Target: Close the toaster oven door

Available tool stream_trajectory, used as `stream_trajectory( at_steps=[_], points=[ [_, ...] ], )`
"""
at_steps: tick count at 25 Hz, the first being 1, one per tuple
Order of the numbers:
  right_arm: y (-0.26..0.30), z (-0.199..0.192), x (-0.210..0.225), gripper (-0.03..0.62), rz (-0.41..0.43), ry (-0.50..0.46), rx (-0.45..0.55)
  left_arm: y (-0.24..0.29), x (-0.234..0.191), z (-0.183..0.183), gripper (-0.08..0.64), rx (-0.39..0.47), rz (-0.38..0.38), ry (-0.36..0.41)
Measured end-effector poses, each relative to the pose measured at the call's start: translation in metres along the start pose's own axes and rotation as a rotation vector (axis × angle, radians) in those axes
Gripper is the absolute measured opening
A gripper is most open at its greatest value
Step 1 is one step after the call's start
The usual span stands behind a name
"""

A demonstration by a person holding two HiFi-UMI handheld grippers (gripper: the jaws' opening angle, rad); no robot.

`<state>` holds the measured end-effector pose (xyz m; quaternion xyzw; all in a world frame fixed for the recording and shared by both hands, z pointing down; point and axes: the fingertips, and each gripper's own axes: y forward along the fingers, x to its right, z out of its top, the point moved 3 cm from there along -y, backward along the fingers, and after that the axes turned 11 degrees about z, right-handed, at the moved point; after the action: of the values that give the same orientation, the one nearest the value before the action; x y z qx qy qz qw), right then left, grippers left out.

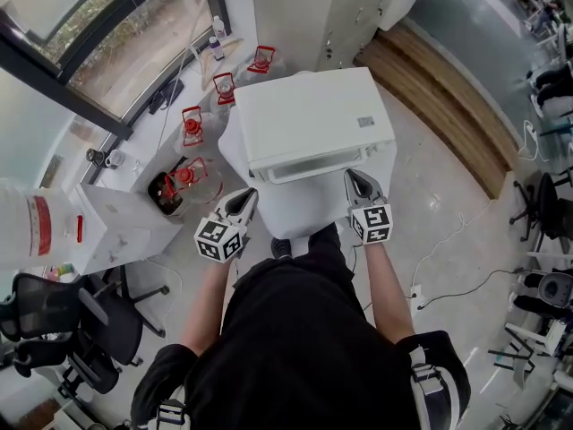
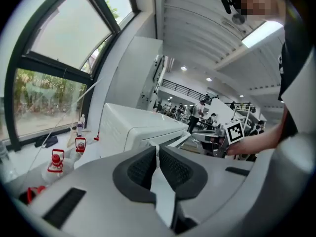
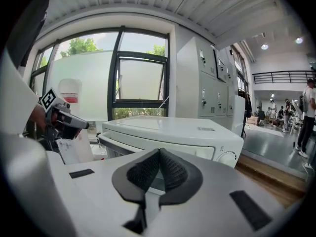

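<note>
Where oven sits: white toaster oven (image 1: 309, 115) on small white table (image 1: 291, 211), mid head view, straight ahead of person (image 1: 304, 348) in black top.
Door: door (image 1: 313, 164) upright against oven front, faces person, reads as closed.
Knob: round knob (image 3: 228, 158) at front right corner, seen in right gripper view.
L gripper: left gripper (image 1: 247, 197) low at oven's front-left corner, tips aimed at oven, rolled to one side. Pads pressed together, nothing between them, per left gripper view (image 2: 157, 149).
R gripper: right gripper (image 1: 351, 177) by right end of door, near it. Right gripper view (image 3: 159, 153) shows oven a bit ahead of tips, no contact. Pads together, empty.
Spacing: grippers well apart, one per side of door.
Surroundings: glass jars w/ red clip lids (image 1: 192, 125) on white bench left of oven, under window (image 1: 98, 34). Black office chairs (image 1: 54, 316) at lower left.
</note>
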<state>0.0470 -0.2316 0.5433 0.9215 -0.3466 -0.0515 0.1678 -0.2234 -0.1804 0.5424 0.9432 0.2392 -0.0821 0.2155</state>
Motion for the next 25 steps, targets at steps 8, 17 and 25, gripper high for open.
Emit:
stream_trajectory(
  at_steps=[8, 17, 25],
  points=[
    [0.0, -0.003, -0.036, 0.015, 0.073, -0.137, -0.071, -0.005, 0.009, 0.0, 0.038, -0.003, -0.024, 0.085],
    [0.001, -0.009, -0.051, 0.015, 0.093, -0.153, -0.107, -0.01, 0.006, -0.009, 0.038, -0.023, -0.008, 0.1],
    [0.008, -0.007, -0.054, 0.014, 0.108, -0.156, -0.114, -0.01, 0.006, -0.013, 0.038, -0.04, -0.006, 0.114]
  ],
)
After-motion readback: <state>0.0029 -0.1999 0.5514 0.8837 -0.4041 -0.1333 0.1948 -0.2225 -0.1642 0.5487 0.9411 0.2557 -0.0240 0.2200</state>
